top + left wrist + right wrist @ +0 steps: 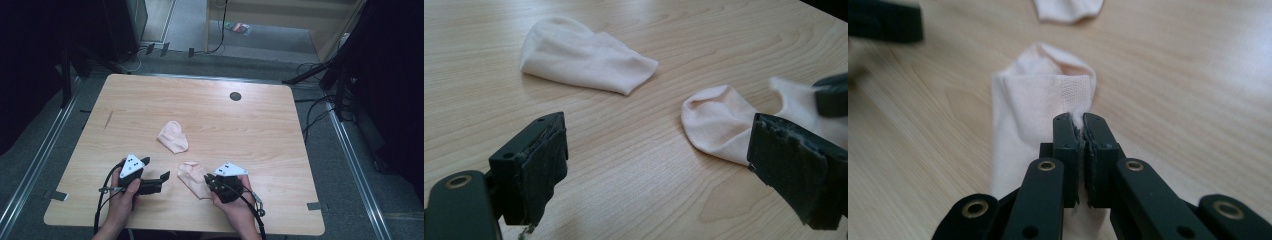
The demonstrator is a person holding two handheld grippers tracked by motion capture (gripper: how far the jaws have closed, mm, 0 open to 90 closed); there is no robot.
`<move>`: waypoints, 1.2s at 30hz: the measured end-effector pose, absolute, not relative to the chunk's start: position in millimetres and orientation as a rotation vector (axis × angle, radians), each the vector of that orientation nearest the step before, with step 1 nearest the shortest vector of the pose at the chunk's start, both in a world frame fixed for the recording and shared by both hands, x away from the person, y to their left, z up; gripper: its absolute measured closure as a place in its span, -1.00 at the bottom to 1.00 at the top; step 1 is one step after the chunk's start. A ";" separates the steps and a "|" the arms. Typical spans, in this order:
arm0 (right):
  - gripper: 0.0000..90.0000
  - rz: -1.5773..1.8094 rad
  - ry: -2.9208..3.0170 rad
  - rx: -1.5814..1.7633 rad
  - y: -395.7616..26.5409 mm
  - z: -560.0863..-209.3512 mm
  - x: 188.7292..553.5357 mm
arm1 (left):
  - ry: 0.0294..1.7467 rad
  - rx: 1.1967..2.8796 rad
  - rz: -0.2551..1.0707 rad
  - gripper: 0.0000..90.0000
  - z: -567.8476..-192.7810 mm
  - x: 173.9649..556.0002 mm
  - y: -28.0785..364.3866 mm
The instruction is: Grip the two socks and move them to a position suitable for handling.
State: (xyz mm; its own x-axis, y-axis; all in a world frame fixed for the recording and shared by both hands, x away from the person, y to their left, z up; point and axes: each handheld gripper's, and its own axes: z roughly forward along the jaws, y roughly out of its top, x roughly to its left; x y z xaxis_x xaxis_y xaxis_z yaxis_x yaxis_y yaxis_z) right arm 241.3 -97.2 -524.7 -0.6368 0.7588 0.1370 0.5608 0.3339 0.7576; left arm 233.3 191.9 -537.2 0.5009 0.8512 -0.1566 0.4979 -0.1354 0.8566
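Pale pink sock (194, 179) lies near the front edge of the wooden table (250, 125), w/ the right gripper (216, 181) closed on it. Right gripper view gives the detail: both black jaws pressed together, a pinch of the near sock's fabric caught btwn the pads at the sock's right-hand edge, sock (1033, 115) stretching away from the jaws, cuff end lifted a bit and folded. High view can't show that pinch; from there the gripper body & grey plate cover the contact, and you just see the sock poking out to the gripper's left.

Second sock (173, 136), same pale colour, sits flat nearer the table's middle, well apart from both grippers. Left gripper view shows it whole (584, 55), w/ the near sock (719, 122) lower right and part hidden behind the right-hand jaw. In the right gripper view just its edge shows at the top (1068, 10).

Left gripper (159, 176) held beside the near sock, not touching it. Its own view shows jaws wide apart, nothing btwn them but bare wood; worn pads (544, 175) visible.

Small dark round hole (235, 96) near the table's far edge shows from the high view. No containers on the table.
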 end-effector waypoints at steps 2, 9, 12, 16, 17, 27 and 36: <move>0.92 1.226 2.333 1.200 -96.9 -513.0 240.7 | 1.138 1.788 0.463 -0.77 -537.5 233.1 191.9; 0.92 1.291 2.303 1.169 -79.8 -480.8 235.9 | 1.157 1.754 0.484 -0.77 -532.7 232.7 201.5; 0.92 1.340 2.320 1.109 -55.0 -460.8 230.6 | 1.195 1.700 0.506 -0.77 -528.1 234.2 217.0; 0.92 1.436 2.343 1.012 -29.2 -438.7 223.8 | 1.231 1.631 0.534 -0.77 -521.7 235.7 240.2; 0.92 1.436 2.343 1.012 -29.2 -438.7 223.8 | 1.231 1.631 0.534 -0.77 -521.7 235.7 240.2; 0.91 1.505 2.360 1.268 -53.6 -457.9 231.8 | 1.354 1.507 0.561 -0.77 -519.8 238.2 287.5; 0.50 1.251 2.201 1.476 -135.7 -532.1 251.9 | 1.305 1.612 0.493 -0.70 -528.8 238.6 246.8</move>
